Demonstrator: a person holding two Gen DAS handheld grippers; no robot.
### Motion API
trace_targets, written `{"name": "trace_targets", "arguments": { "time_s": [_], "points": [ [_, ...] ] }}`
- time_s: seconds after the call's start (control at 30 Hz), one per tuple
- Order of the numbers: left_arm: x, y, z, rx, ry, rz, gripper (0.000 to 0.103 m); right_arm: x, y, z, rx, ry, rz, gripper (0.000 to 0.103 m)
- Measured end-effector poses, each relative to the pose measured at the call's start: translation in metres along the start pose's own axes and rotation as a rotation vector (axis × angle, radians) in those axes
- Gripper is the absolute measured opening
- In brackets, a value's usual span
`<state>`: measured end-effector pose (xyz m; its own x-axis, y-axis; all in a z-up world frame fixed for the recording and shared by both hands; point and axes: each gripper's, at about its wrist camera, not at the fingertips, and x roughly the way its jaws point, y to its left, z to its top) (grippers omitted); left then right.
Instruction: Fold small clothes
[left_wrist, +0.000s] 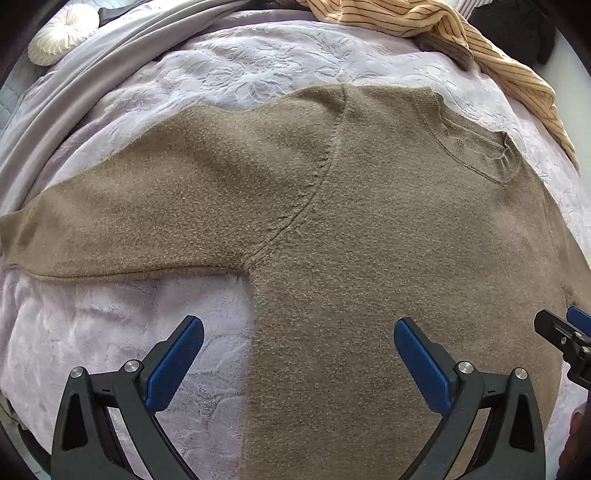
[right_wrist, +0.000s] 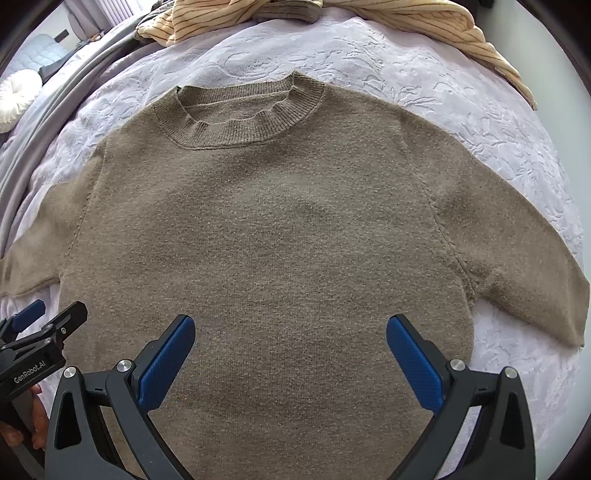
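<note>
Knitted brown sweater (right_wrist: 266, 229) lies face up and spread flat on the bed's pale lilac blanket (right_wrist: 424, 85), collar (right_wrist: 236, 110) pointing away from me, both sleeves stretched out to the sides. As far as I can judge, nothing is folded yet — no sleeve is turned in and the body shows no crease, so the whole fold is left to do. My right hand-held gripper (right_wrist: 290, 354) hovers over the lower chest of the sweater, its jaws spread wide and grasping nothing. My left hand-held gripper (left_wrist: 299, 354) is likewise released, hanging over the sweater's side edge just below the armpit of the left sleeve (left_wrist: 129, 221). Beyond the collar, a striped yellow garment (right_wrist: 424, 22) waits in a heap — presumably another piece to fold later.
</note>
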<state>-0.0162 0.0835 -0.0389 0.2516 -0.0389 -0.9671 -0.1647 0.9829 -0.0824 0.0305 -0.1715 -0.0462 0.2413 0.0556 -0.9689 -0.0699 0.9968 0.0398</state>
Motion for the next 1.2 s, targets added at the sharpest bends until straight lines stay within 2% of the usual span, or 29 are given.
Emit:
{"name": "trace_targets", "arguments": {
  "time_s": [0.1, 0.27, 0.5, 0.63, 0.7, 0.77, 0.8, 0.87, 1.0, 1.1, 1.2],
  "points": [
    [-0.001, 0.031, -0.002, -0.059, -0.028, -0.031, 0.103, 0.0, 0.009, -0.001, -0.014, 0.002, 0.008, 0.103],
    [-0.006, 0.107, -0.011, -0.189, -0.101, -0.001, 0.103, 0.0, 0.032, -0.005, -0.051, 0.012, 0.025, 0.103],
    [0.014, 0.237, -0.008, -0.536, -0.182, -0.048, 0.103, -0.001, 0.068, -0.01, -0.1, 0.027, 0.059, 0.103],
    [0.015, 0.278, 0.011, -0.641, -0.265, -0.031, 0.102, -0.003, 0.088, -0.013, -0.134, 0.029, 0.069, 0.103],
    [0.016, 0.29, 0.018, -0.681, -0.276, 0.002, 0.075, -0.004, 0.095, -0.013, -0.144, 0.031, 0.076, 0.103],
    [0.019, 0.301, 0.019, -0.698, -0.259, -0.024, 0.015, -0.004, 0.101, -0.015, -0.148, 0.034, 0.087, 0.103],
    [0.018, 0.307, 0.016, -0.696, -0.271, -0.074, 0.005, -0.004, 0.103, -0.015, -0.15, 0.034, 0.093, 0.103],
    [0.008, 0.307, 0.009, -0.681, -0.337, -0.171, 0.005, -0.006, 0.105, -0.016, -0.153, 0.033, 0.107, 0.103],
    [-0.03, 0.27, 0.021, -0.524, -0.425, -0.185, 0.005, -0.014, 0.098, -0.019, -0.147, 0.002, 0.144, 0.103],
    [-0.056, 0.21, 0.042, -0.353, -0.462, -0.234, 0.005, -0.019, 0.085, -0.02, -0.116, -0.028, 0.184, 0.103],
    [-0.071, 0.129, 0.063, -0.19, -0.465, -0.311, 0.005, -0.024, 0.064, -0.019, -0.068, -0.048, 0.207, 0.103]
  ]
}}
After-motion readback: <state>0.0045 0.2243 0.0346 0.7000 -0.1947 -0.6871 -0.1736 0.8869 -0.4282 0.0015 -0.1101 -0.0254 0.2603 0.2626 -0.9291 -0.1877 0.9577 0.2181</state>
